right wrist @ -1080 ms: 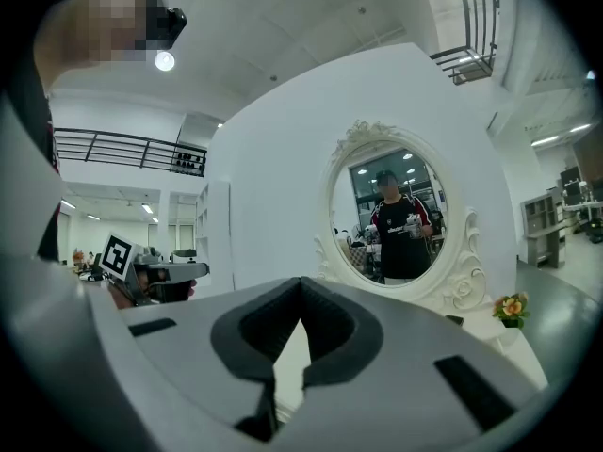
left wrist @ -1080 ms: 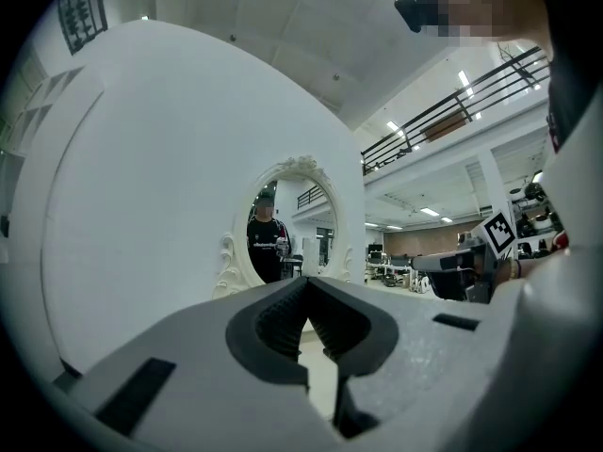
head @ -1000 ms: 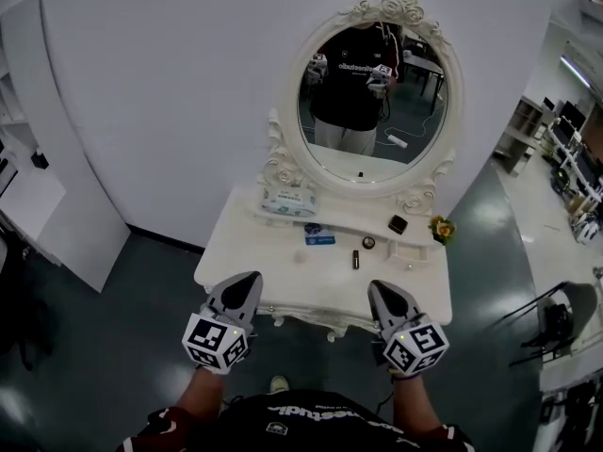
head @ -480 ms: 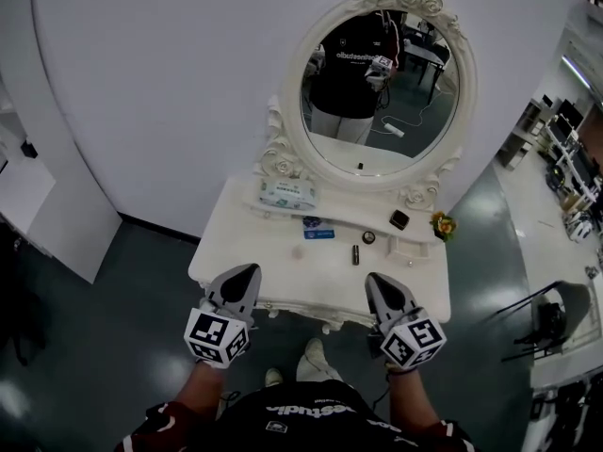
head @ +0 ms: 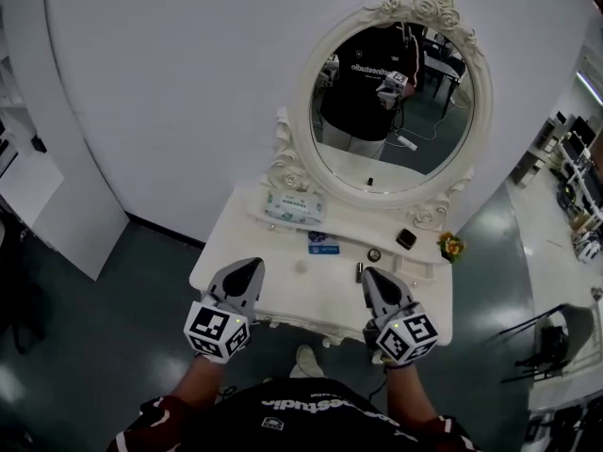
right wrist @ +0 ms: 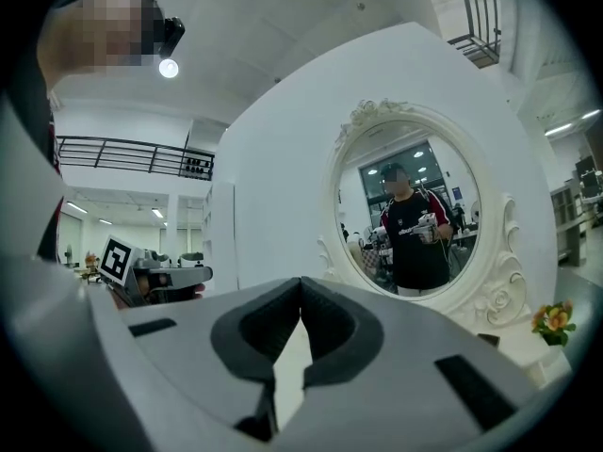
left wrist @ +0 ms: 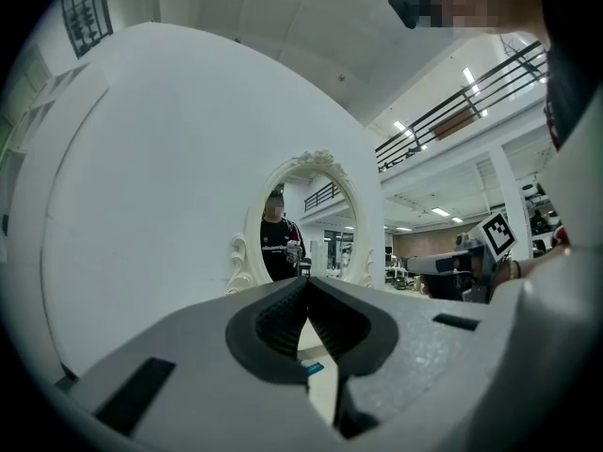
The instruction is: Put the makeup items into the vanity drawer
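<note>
A white vanity table (head: 273, 295) stands against the wall under an oval mirror (head: 400, 92). On its top lie a blue item (head: 322, 248), a dark lipstick tube (head: 359, 271), a small round compact (head: 374, 254) and a black square compact (head: 405, 238). My left gripper (head: 247, 269) is shut and empty over the table's front left. My right gripper (head: 372, 276) is shut and empty over the front right, just in front of the lipstick tube. Both point level at the mirror (left wrist: 311, 234) (right wrist: 415, 215). The table's front face is hidden.
A tissue packet (head: 294, 207) lies on the rear shelf at the left. A small bunch of flowers (head: 450, 246) sits at the table's right end. A white partition (head: 57, 186) stands to the left; desks and a chair (head: 556, 337) are off to the right.
Both grippers have moved forward, from the table's front edge to over its top. The table and mirror sit closer in the head view.
</note>
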